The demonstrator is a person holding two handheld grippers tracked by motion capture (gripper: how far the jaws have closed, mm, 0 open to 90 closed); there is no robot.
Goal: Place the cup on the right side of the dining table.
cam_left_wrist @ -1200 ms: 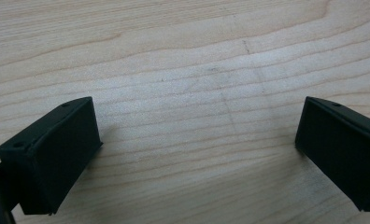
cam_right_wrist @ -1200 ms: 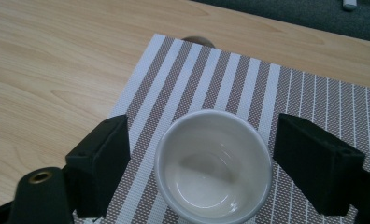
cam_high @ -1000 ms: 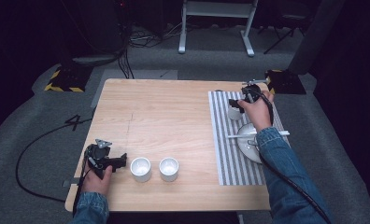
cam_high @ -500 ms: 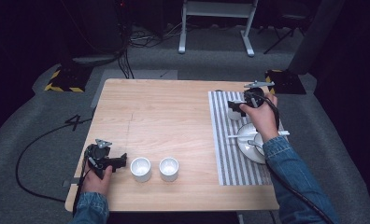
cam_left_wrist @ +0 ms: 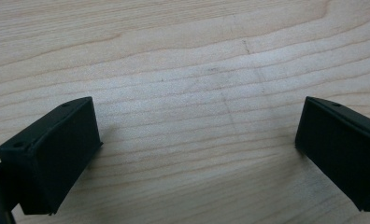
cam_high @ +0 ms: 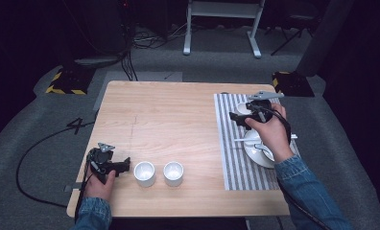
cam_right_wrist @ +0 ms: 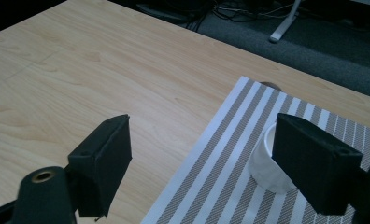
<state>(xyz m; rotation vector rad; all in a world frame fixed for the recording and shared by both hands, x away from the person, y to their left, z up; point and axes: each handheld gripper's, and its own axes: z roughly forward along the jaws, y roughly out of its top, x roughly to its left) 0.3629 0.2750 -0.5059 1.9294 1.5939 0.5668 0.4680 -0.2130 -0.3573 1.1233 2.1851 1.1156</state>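
Observation:
Two small white cups (cam_high: 144, 172) (cam_high: 173, 172) stand side by side near the table's front edge. Just left of them my left gripper (cam_high: 124, 166) rests low over the wood, open; in the left gripper view its jaws (cam_left_wrist: 197, 126) stand wide apart over bare table. My right gripper (cam_high: 237, 117) hovers over the far end of a striped placemat (cam_high: 233, 163), open and empty. A third white cup (cam_right_wrist: 266, 169) stands on the mat close to the right jaw, partly hidden by it; this cup (cam_high: 242, 108) sits just behind the gripper in the high view.
A white dish (cam_high: 255, 152) with a spoon (cam_high: 243, 140) across it lies on the mat under the person's right wrist. The wooden table (cam_high: 169, 115) spreads wide between the two hands. Dark floor, cables and a stand lie beyond the far edge.
The right hand and gripper have drifted slightly toward the near side above the mat. The left gripper and the two front cups have stayed put.

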